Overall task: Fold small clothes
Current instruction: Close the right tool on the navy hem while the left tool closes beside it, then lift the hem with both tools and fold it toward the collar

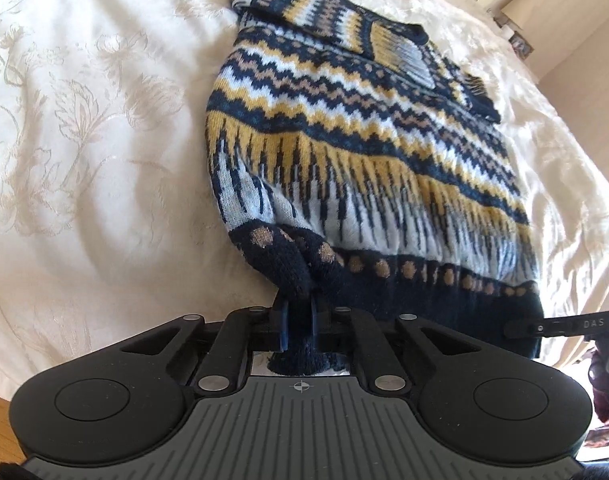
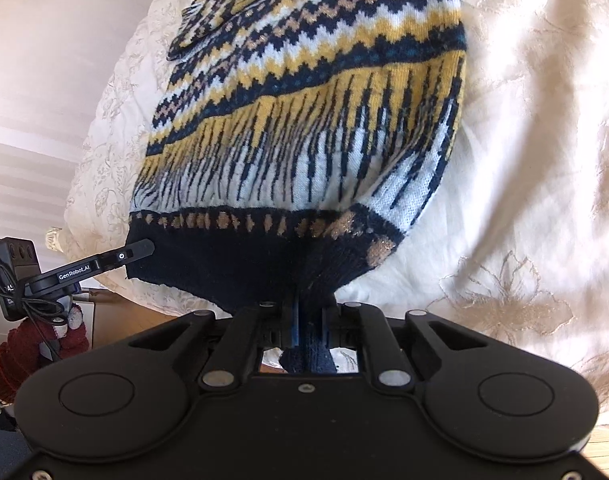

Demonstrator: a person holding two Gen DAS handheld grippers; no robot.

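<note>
two hand-held grippers point(image 1: 298, 312) point(image 2: 308, 320) apparently pinching sweater point(image 1: 344, 152) hem.

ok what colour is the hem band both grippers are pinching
Dark navy hem, with tan dots just above; clearest in the right wrist view.

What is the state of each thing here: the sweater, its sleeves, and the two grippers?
Sweater: lying on the bedspread, hem end lifted and bunched where it is gripped.
Sleeves: folded in across the top of the body.
Left gripper: shut on the hem near one corner.
Right gripper: shut on the hem near the other corner.
</note>
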